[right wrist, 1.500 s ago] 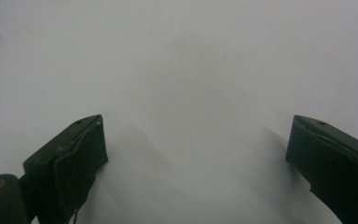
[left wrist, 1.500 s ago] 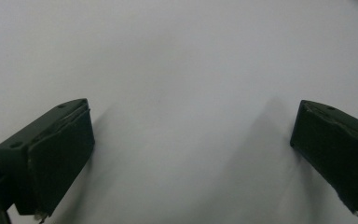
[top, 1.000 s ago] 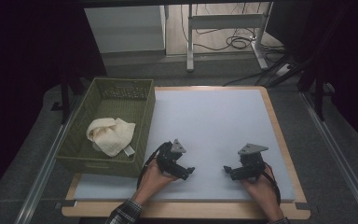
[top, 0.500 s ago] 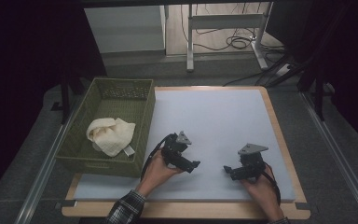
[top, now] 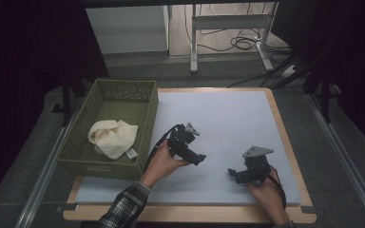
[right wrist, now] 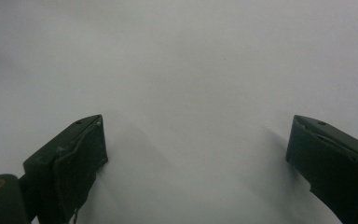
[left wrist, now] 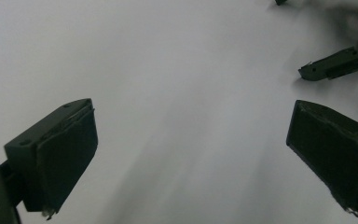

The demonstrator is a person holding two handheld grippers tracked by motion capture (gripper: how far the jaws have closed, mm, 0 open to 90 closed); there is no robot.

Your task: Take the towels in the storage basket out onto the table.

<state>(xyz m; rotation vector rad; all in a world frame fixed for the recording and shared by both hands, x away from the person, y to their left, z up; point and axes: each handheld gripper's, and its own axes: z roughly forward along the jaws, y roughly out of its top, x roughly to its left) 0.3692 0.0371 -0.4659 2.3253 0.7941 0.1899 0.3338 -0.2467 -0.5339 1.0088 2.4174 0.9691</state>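
Note:
My left gripper (top: 199,159) is held a little above the white mat (top: 218,114), near its middle front, jaws pointing toward the right hand. Its jaws stand wide apart in the left gripper view, left gripper (left wrist: 191,112), with only bare mat between them. My right gripper (top: 232,173) rests low near the front right, jaws pointing left. It is open too, right gripper (right wrist: 198,123), with nothing between its pads. One jaw of the right gripper (left wrist: 335,63) appears at the upper right of the left gripper view.
A green woven basket (top: 151,116) stands along the mat's left edge and holds a crumpled cream cloth (top: 111,137). The table's wooden rim (top: 285,137) frames the mat. Beyond the far edge are a desk frame and cables on the floor.
My left gripper has risen and moved forward and to the right, away from the front edge. The right gripper has stayed where it was.

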